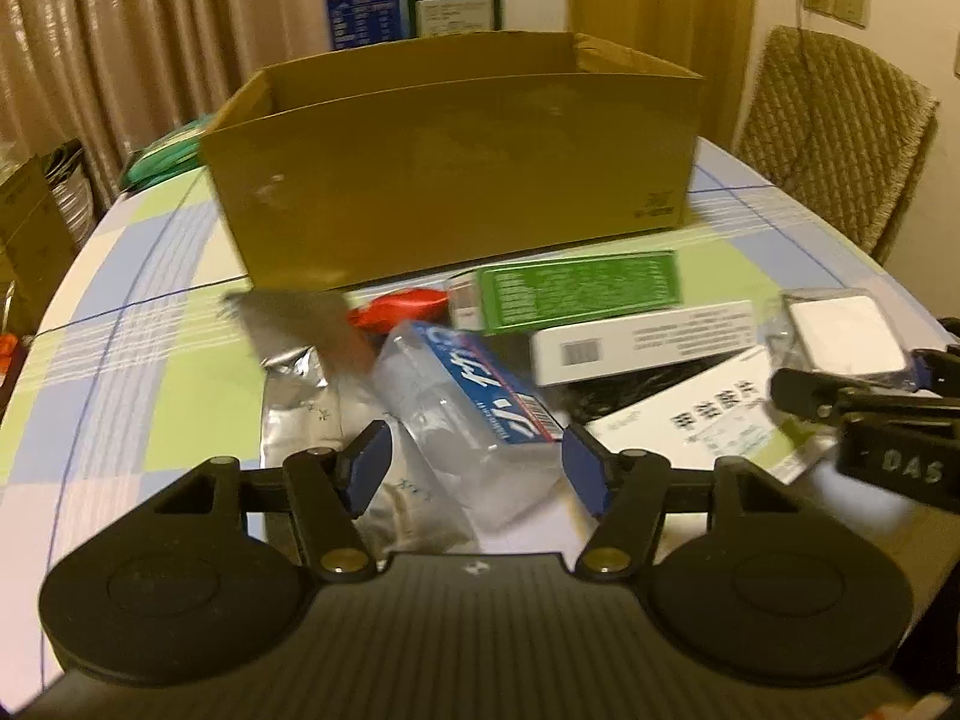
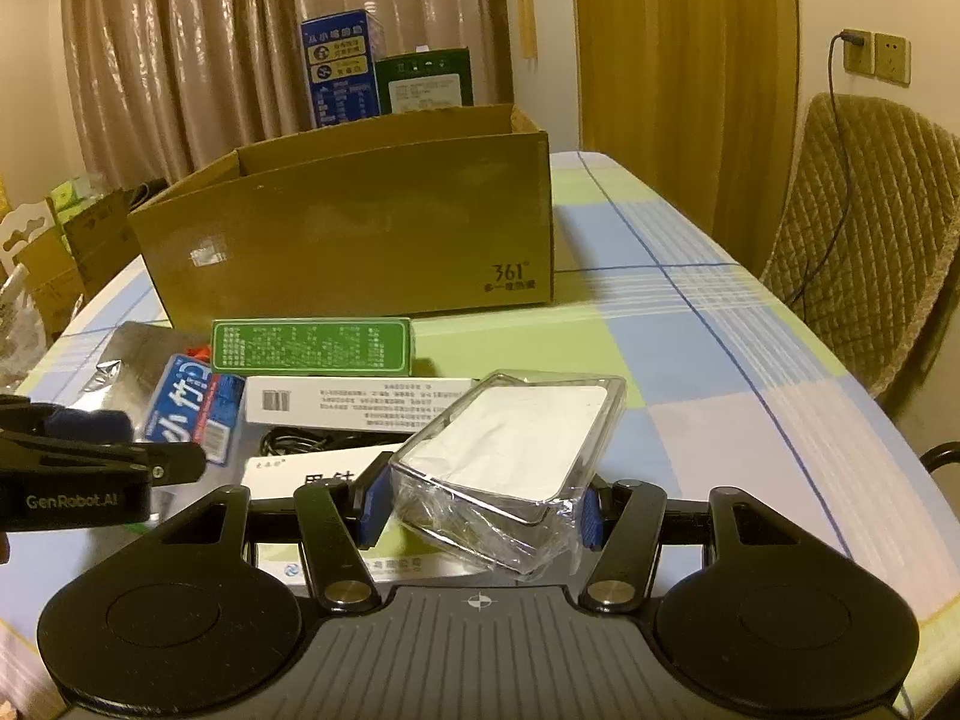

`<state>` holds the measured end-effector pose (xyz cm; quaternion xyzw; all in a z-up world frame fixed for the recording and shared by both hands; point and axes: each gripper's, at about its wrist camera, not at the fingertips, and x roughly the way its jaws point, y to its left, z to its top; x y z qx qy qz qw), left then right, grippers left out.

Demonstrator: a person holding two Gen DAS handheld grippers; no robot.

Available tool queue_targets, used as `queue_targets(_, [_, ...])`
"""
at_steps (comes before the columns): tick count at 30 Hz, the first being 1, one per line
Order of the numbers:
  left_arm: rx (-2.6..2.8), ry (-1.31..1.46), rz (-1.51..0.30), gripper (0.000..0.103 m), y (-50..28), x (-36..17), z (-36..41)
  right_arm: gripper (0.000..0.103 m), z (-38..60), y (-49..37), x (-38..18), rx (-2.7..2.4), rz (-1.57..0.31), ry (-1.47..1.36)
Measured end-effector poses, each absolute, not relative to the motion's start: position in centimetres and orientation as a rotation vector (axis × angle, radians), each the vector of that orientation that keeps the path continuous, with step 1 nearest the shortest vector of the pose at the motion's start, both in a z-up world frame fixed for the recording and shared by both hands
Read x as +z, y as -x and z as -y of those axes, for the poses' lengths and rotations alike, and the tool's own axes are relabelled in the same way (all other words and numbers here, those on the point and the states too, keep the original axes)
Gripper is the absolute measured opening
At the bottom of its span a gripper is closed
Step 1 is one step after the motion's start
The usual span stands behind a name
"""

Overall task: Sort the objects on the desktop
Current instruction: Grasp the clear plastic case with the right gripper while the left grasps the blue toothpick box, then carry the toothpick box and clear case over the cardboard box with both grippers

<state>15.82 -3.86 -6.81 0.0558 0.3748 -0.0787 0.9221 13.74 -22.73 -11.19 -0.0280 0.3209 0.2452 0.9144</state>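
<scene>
My right gripper (image 2: pixel 480 507) has its blue pads clamped on the two sides of a white box in clear crinkled wrap (image 2: pixel 510 456), a flat rectangular pack whose film throws glossy creases at its near corner; it sits tilted, its far end higher, just over the clutter. My left gripper (image 1: pixel 474 465) has its jaws about half spread around the near end of a clear plastic packet with a blue printed label (image 1: pixel 474 396); the pads stand just beside its sides, and I cannot tell through the blur whether they touch the soft film. The packet lies slanted on a crumpled silver foil pouch (image 1: pixel 294 384). Beyond it is something small and red (image 1: pixel 402 306), then a long green carton (image 1: pixel 576 288) with fine white print, and to its near side a long white carton with a barcode (image 1: pixel 642 342). A black coiled cable (image 2: pixel 318 438) and a white printed sheet (image 1: pixel 702 414) lie nearest on the right. At the far side stands the open brown cardboard box (image 2: pixel 360 228), matte and rectangular, on the smooth tablecloth (image 2: pixel 690 324) of pale blue, green and white checks. A chair with a quilted cover (image 2: pixel 870 240) stands at the right.
</scene>
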Motion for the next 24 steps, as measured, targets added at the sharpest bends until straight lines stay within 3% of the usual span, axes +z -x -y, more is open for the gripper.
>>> queue_targets(24, [-0.122,-0.144,-0.778,0.06,-17.4,-8.7,4.0,0.055,22.3,-13.4,-11.3,0.543,-0.678,0.062])
